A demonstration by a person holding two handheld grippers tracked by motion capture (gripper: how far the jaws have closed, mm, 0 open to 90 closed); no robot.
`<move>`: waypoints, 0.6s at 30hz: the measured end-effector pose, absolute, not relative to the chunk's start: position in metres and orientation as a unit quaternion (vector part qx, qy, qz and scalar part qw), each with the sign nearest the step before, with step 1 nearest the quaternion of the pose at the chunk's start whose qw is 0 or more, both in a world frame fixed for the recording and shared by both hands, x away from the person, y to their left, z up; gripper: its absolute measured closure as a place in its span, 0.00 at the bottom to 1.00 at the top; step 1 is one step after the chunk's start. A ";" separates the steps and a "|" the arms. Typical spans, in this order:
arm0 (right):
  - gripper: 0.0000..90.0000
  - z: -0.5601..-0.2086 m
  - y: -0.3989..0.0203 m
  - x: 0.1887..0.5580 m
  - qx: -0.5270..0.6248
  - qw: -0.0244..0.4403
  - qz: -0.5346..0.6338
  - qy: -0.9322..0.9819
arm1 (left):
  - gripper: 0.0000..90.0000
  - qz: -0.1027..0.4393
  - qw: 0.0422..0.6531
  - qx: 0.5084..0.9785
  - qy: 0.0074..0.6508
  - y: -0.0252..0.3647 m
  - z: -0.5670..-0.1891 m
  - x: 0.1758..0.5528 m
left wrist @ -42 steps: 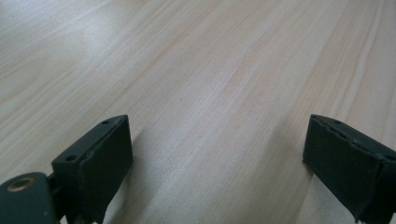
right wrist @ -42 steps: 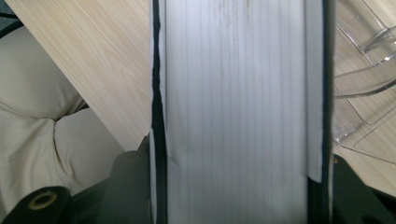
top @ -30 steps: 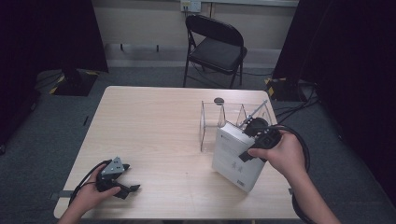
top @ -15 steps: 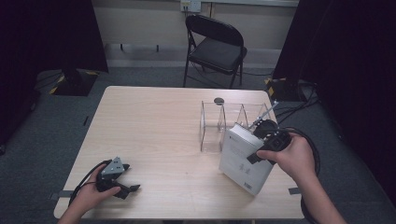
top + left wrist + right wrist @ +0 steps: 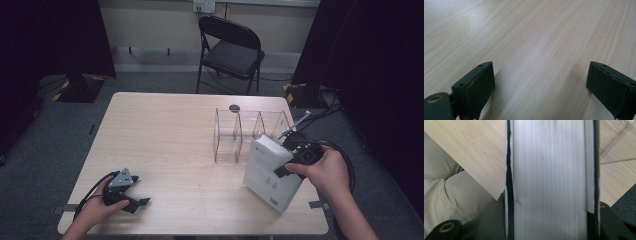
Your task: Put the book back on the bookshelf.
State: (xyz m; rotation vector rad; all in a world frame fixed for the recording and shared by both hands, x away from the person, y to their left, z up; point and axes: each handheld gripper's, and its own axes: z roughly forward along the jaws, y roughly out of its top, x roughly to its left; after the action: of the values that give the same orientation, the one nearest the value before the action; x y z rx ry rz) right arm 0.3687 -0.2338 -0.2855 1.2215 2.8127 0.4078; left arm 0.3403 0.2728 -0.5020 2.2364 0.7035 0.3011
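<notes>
Our right tool [image 5: 286, 166] grips the white book [image 5: 270, 170] by its edge, tilted above the worktop [image 5: 165, 135] just beside the clear rack [image 5: 240, 132]. Our left tool [image 5: 134, 200] rests open, near the front edge.

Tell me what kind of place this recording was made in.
Probably a recording studio or lab set up for capture, not a home: black curtains hang on both sides, cables trail over grey carpet, and a lone folding chair faces a bare wooden table.

Clear rack [image 5: 235, 135] stands just beyond the book [image 5: 267, 172].
</notes>
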 end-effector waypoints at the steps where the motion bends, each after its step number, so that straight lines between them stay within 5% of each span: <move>1: 0.58 -0.285 -0.235 0.368 0.399 0.027 0.132 0.907 | 0.09 0.118 0.379 0.875 0.275 0.273 -0.502 0.340; 18: 0.58 -0.283 -0.257 0.364 0.418 0.032 0.128 0.899 | 0.08 0.118 0.379 0.876 0.275 0.273 -0.502 0.340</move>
State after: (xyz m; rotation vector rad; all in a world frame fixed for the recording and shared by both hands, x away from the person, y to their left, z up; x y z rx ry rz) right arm 0.3635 -0.2566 -0.2827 1.2873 2.7679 0.3949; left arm 0.3404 0.2728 -0.5020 2.2369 0.7019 0.3017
